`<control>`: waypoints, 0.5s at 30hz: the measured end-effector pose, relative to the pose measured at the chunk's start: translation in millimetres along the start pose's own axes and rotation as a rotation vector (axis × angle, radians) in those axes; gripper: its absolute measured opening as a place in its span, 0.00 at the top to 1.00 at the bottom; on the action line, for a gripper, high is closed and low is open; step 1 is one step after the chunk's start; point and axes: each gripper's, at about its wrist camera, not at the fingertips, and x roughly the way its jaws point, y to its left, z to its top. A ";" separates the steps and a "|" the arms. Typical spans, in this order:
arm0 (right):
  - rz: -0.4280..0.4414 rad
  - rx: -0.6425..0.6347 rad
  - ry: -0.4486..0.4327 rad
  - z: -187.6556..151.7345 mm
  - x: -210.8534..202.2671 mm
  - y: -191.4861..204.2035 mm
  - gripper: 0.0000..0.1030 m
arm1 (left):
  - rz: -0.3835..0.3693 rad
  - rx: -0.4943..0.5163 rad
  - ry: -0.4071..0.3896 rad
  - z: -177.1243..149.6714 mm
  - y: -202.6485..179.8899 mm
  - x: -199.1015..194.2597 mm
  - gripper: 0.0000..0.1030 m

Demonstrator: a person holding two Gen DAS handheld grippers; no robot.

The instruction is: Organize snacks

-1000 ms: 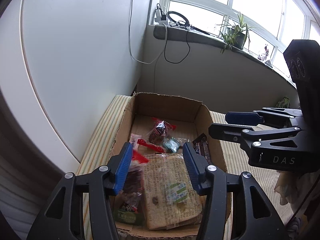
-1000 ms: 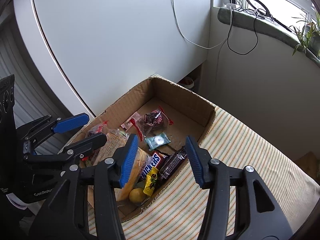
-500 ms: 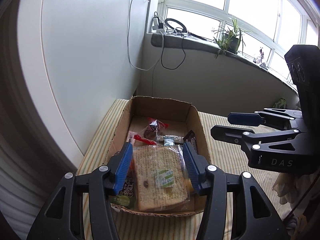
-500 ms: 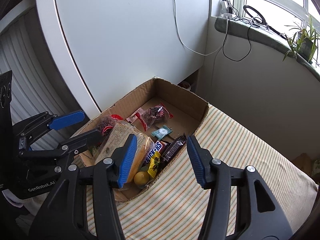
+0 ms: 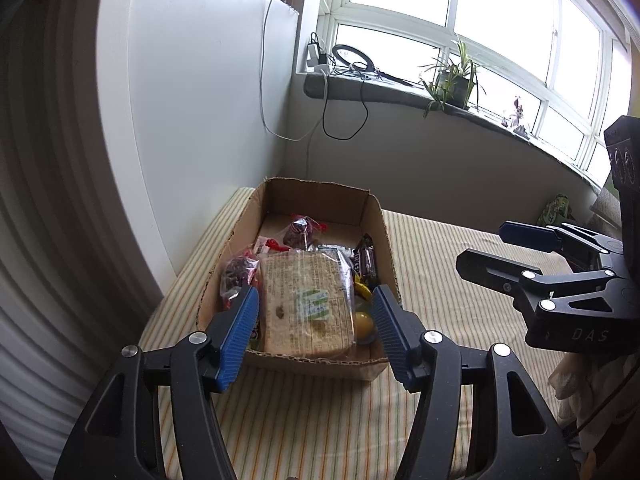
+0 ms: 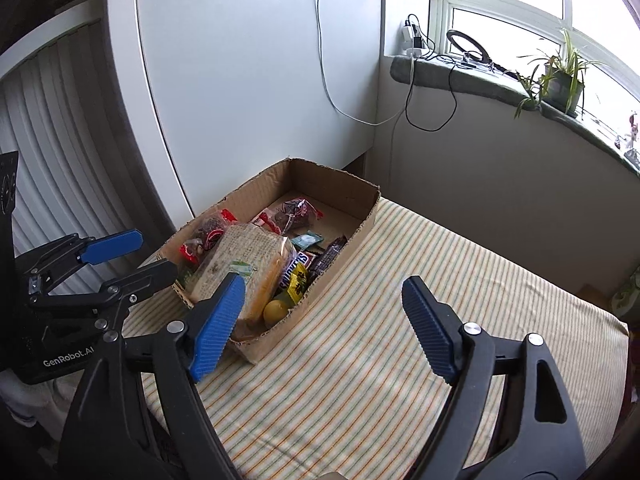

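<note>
An open cardboard box [image 5: 320,190] [image 6: 332,184] rests on the striped cloth with snacks in it. They include a bagged loaf of bread [image 5: 304,280] [image 6: 236,252], chocolate bars [image 5: 366,258] [image 6: 298,266], red-wrapped dark sweets [image 5: 300,230] [image 6: 294,214] and a yellow round thing [image 5: 362,322] [image 6: 276,311]. My left gripper [image 5: 314,290] [image 6: 156,252] hovers short of the box's near end. Its jaws are opening and grip nothing. My right gripper [image 6: 323,280] [image 5: 482,243] hangs over the cloth to the right of the box. Its jaws are opening wide, with nothing between them.
The striped cloth [image 6: 400,320] stretches to the right of the box. A white panel [image 5: 200,120] rises close behind the box on the left. Cables [image 6: 428,120] hang from a windowsill with a potted plant [image 5: 452,80].
Both grippers have drawn back from the box, which now looks smaller and farther off. Both pairs of jaws have widened, the right pair by much more.
</note>
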 end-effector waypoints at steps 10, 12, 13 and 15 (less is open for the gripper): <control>-0.041 -0.018 -0.024 -23.1 -22.2 7.7 0.18 | 0.061 -0.018 -0.027 -9.9 -8.1 -14.9 0.30; -0.048 -0.018 -0.028 -23.7 -22.8 7.6 0.18 | 0.075 -0.016 -0.027 -10.5 -9.6 -14.8 0.30; -0.047 -0.016 -0.028 -24.0 -22.9 6.5 0.18 | 0.078 -0.018 -0.026 -11.0 -9.9 -14.8 0.30; -0.039 -0.006 -0.027 -24.5 -23.0 4.5 0.18 | 0.080 -0.024 -0.021 -11.9 -10.4 -14.8 0.30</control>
